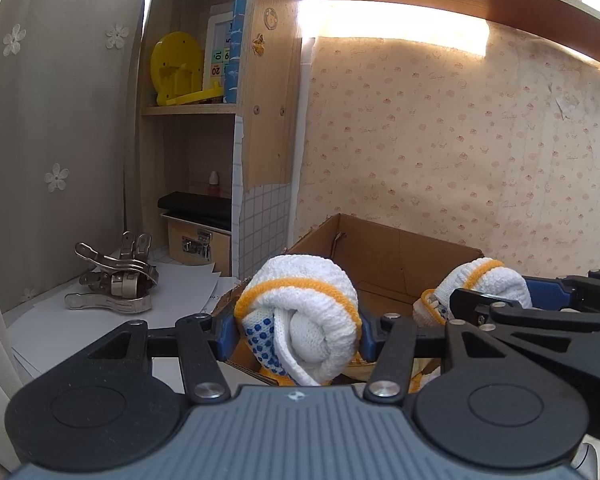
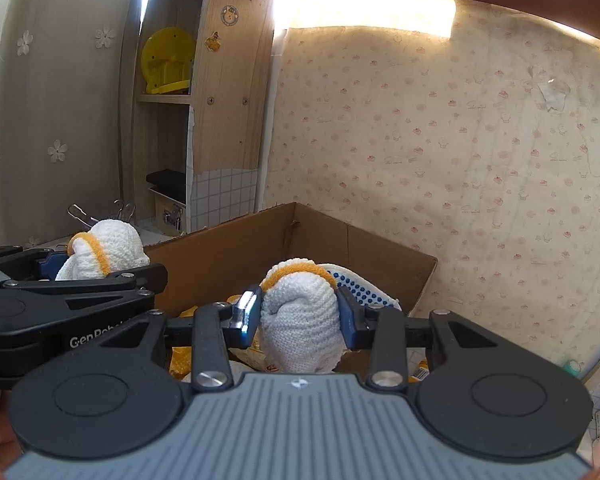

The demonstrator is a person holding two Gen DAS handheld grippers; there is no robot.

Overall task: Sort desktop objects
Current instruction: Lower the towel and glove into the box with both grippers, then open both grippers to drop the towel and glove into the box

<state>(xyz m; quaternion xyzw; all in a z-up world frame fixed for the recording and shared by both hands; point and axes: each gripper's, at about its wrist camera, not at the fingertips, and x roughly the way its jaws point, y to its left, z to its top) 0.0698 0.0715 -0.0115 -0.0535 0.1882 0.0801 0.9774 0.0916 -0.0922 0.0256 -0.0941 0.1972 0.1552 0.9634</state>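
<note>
Gripping rolled glove (image 1: 300, 312) upright, left gripper (image 1: 296, 336) clamped

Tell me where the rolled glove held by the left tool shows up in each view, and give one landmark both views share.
Left wrist view: the rolled glove sits bottom centre, clamped in the left tool.
Right wrist view: the same glove is at the left edge, above the left tool's black linkage.
Shared landmark: the open cardboard box behind both gloves.

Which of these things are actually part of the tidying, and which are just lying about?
In the job:
left gripper holding a rolled glove
right gripper holding another rolled glove
cardboard box

Lying about:
metal clips
yellow toy
white papers
</note>
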